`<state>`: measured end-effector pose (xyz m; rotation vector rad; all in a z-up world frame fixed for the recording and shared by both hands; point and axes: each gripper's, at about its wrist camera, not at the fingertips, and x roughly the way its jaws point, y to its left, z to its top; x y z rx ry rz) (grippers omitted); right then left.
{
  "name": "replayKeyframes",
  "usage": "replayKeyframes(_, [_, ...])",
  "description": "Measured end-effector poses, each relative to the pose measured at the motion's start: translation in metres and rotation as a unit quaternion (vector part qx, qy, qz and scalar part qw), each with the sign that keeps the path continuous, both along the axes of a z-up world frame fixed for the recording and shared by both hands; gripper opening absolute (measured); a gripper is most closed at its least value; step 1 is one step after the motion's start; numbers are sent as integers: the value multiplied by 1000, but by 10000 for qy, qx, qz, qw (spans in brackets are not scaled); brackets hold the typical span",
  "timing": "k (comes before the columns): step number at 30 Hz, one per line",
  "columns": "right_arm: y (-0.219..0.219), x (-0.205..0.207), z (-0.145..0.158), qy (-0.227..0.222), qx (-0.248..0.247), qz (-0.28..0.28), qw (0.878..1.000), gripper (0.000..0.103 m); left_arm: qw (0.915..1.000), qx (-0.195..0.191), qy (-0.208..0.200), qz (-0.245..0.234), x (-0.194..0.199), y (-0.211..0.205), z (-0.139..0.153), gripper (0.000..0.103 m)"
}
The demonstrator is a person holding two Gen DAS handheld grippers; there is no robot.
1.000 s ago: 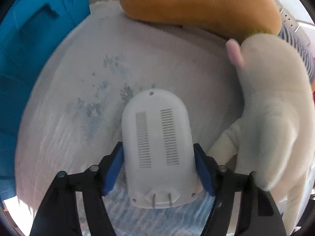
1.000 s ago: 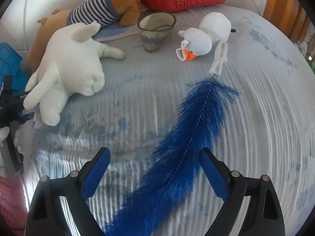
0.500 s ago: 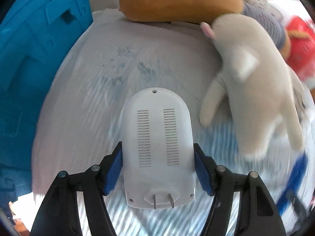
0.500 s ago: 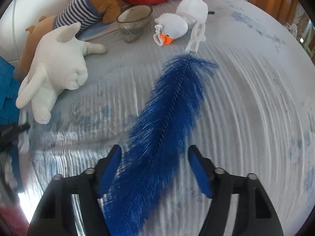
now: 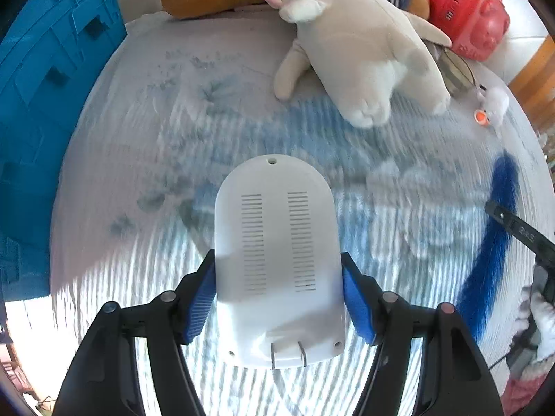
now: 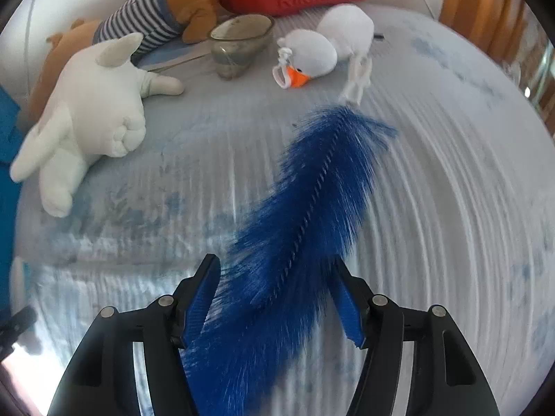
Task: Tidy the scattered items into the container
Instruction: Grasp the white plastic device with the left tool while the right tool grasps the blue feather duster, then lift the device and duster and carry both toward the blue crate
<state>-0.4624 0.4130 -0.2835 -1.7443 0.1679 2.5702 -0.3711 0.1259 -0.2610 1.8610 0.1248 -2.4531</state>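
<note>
1. Ribbed white cloth (image 5: pixel 138 242) with faded blue leaf print covers the whole work surface; it is blurred in streaks toward the near edge in both views.
2. Orange-brown wooden furniture (image 6: pixel 485 0) stands past the cloth's far right edge, with upright slats visible; what kind of furniture it is cannot be told.
3. White wall (image 6: pixel 52 7) lies behind the far left of the surface, with a thin seam line across it.

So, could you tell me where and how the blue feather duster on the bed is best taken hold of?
Grip the blue feather duster across its twisted wire spine, low down where the right tool, jaws closing, already straddles it. Come from above: it lies flat on the bedspread, and the soft bristles would compress either side.
</note>
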Motion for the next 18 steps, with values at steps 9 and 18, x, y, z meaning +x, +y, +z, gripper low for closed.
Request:
replayKeyframes(9, [4,47,35,143,-697,436,9965,23,9999,-32,124,-32,30,-3,16,66])
replayKeyframes(18, [-26,117,85,437,-1595,1347,9770,23,9986,33,452,288,77,-18,55,66])
